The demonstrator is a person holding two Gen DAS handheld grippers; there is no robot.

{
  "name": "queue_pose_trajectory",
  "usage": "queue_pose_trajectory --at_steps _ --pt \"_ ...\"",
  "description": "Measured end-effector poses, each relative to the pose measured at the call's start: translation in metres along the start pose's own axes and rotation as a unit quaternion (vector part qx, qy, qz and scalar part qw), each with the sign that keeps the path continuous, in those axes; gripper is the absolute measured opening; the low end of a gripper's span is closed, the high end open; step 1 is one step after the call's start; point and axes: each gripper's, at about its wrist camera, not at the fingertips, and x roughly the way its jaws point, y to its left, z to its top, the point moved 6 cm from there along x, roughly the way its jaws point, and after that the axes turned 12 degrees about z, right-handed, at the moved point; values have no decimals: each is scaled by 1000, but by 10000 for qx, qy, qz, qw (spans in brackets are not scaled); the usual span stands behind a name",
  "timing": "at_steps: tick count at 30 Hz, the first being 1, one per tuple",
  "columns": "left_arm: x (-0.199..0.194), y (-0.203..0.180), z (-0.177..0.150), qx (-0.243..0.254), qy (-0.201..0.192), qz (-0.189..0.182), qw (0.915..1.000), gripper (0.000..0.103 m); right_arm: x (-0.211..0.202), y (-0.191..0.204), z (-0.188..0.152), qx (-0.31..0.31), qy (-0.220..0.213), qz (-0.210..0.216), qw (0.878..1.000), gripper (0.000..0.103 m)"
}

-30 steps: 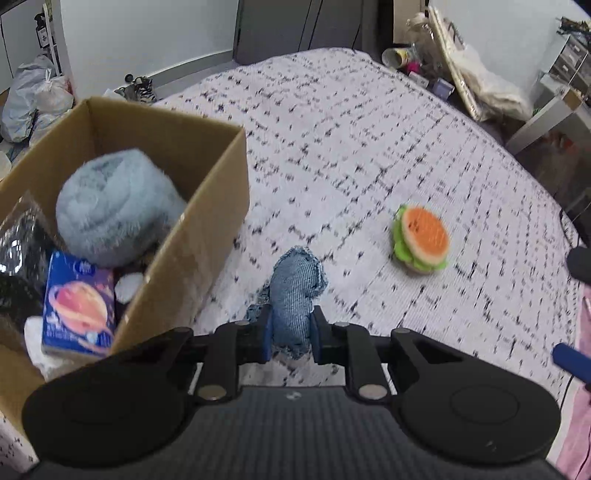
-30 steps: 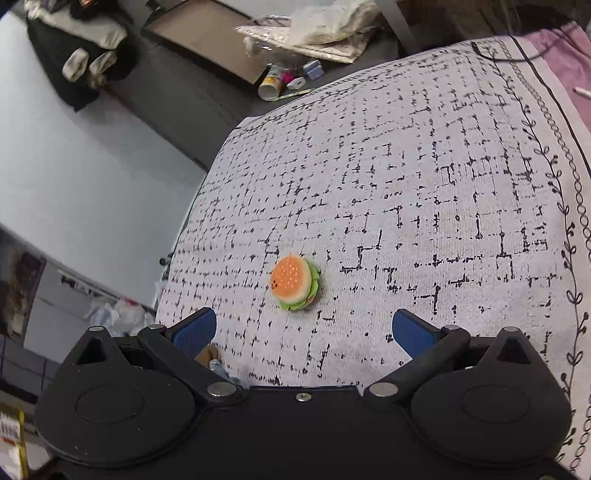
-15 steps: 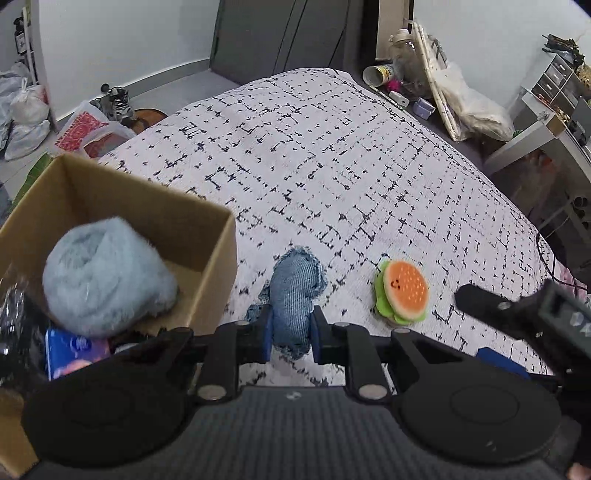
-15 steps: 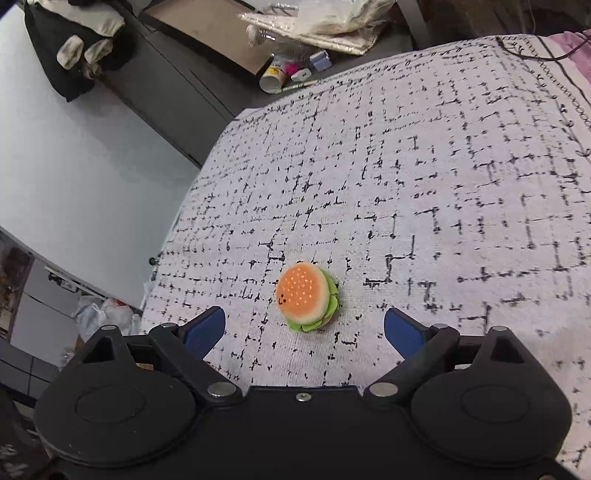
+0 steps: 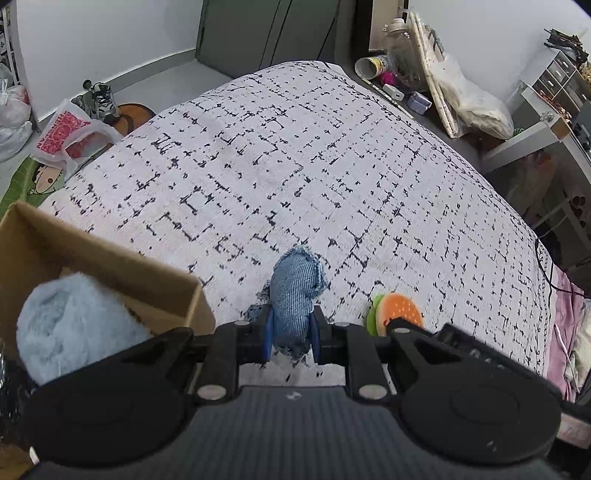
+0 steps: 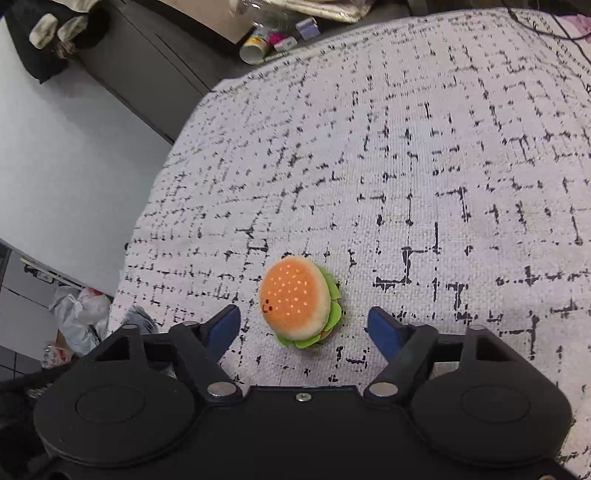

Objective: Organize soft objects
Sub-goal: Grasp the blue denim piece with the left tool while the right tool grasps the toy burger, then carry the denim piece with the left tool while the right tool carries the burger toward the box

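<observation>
On the patterned bed [image 6: 424, 155], the right gripper [image 6: 304, 326] should sink lower so its closing jaws, not yet touching, pinch the burger plush [image 6: 299, 299] squarely, while the left gripper [image 5: 290, 334] stays clamped on the denim toy [image 5: 293, 295] by the cardboard box [image 5: 110, 266].

We see a bed [image 5: 295, 155] under a white cover with black dashes, pale walls [image 5: 110, 33] and a grey floor [image 5: 173, 79] around it. A dark wardrobe [image 5: 273, 29] stands beyond its foot, white shelving [image 5: 554, 81] at the right, and plastic bags [image 5: 70, 136] lie on the floor at the left.
</observation>
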Motion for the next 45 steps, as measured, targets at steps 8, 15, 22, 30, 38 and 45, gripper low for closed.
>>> queue_pose_trajectory --at_steps 8,15,22,30,38,45 --pt "-3 -1 -1 -30 42 52 10000 19 1 0 -5 -274 213 -243 9991 17" --pt "-21 2 -11 -105 -80 65 9999 19 -22 5 -10 -298 217 -188 9991 15" --pt "-43 6 -23 -196 -279 38 9994 19 -58 18 -10 -381 -46 -11 9993 16" --pt "-76 12 -35 -158 -553 37 9983 19 -92 29 -14 -491 -280 138 9983 16" --pt "-106 23 -48 -191 -790 37 9967 19 -116 42 -27 -701 -398 315 9962 16" --pt "-125 36 -58 -299 -885 65 9956 19 -137 54 -34 -870 -530 471 9937 16"
